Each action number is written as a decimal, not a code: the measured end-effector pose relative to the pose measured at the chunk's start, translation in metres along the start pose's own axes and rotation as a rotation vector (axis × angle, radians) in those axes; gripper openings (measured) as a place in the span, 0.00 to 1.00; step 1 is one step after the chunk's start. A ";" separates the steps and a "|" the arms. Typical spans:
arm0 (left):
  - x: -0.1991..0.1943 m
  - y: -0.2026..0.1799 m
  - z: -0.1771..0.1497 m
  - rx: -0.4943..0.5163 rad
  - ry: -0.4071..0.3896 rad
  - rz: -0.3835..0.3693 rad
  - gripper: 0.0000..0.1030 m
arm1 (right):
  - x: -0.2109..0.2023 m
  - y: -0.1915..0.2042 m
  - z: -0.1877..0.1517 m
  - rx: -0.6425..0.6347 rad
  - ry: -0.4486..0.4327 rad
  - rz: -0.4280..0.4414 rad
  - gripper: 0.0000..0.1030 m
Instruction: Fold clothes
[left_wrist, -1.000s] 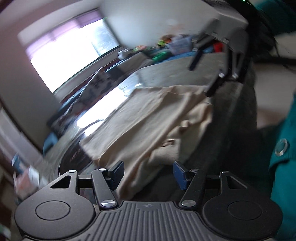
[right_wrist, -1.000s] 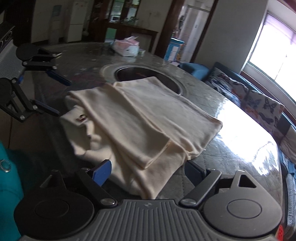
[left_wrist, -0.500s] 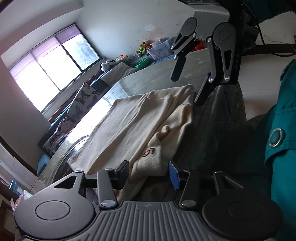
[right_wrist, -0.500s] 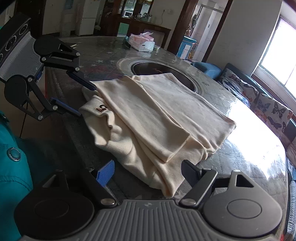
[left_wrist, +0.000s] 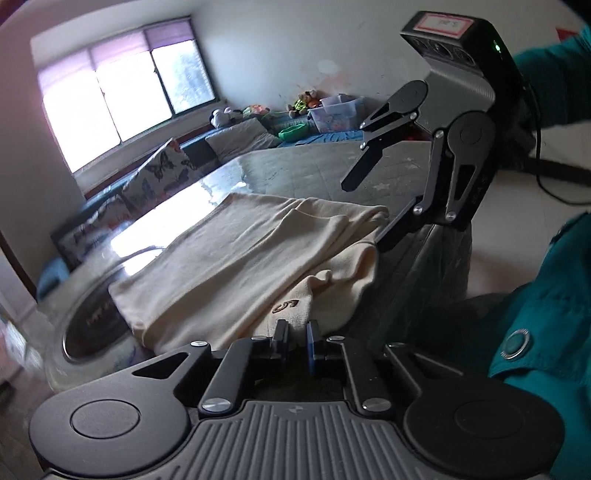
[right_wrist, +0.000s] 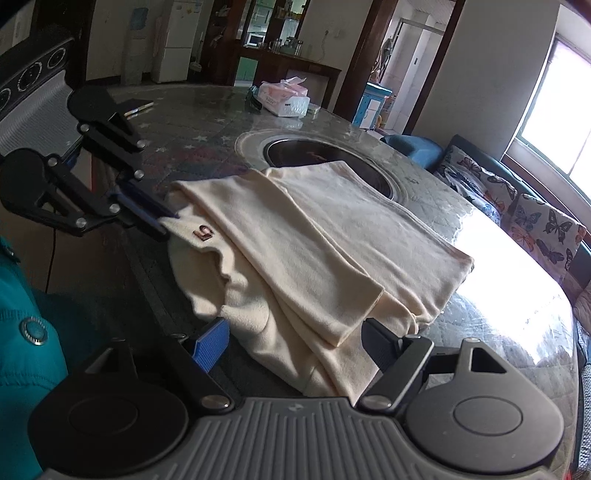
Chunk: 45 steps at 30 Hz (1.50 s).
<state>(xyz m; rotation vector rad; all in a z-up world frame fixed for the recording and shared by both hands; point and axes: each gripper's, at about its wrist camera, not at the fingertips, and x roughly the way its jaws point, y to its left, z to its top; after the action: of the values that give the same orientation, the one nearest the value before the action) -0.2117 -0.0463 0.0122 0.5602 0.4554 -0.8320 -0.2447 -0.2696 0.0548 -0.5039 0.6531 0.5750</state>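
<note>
The left claw (left_wrist: 296, 334), whose jaws have just been closing, is now pinching the near collar edge of the cream knit garment (right_wrist: 295, 236) lying part-folded on the glossy dark tabletop (right_wrist: 207, 136), while the right claw (right_wrist: 295, 338) is standing wide around its near hem, indicating the next fold is starting.

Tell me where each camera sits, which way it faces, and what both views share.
Left wrist: on the left gripper, looking along its shut fingers at the cream garment, window behind; right gripper and teal sleeve show.
Right wrist: on the right gripper, jaws open astride the garment's near edge, facing the kitchen doorway.
Shared: garment, table, both grippers.
</note>
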 end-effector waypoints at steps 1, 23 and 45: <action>0.000 0.000 -0.001 0.006 0.007 0.000 0.10 | 0.001 0.000 0.001 0.003 -0.003 0.001 0.78; 0.006 -0.003 -0.013 0.166 0.025 0.083 0.34 | 0.005 0.009 -0.008 -0.057 0.041 0.031 0.78; 0.021 0.054 0.021 -0.166 -0.045 0.060 0.08 | 0.042 -0.002 0.012 -0.017 0.010 0.075 0.40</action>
<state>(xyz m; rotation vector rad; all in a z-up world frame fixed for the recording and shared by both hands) -0.1536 -0.0421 0.0316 0.3989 0.4592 -0.7404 -0.2112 -0.2504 0.0346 -0.4998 0.6794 0.6489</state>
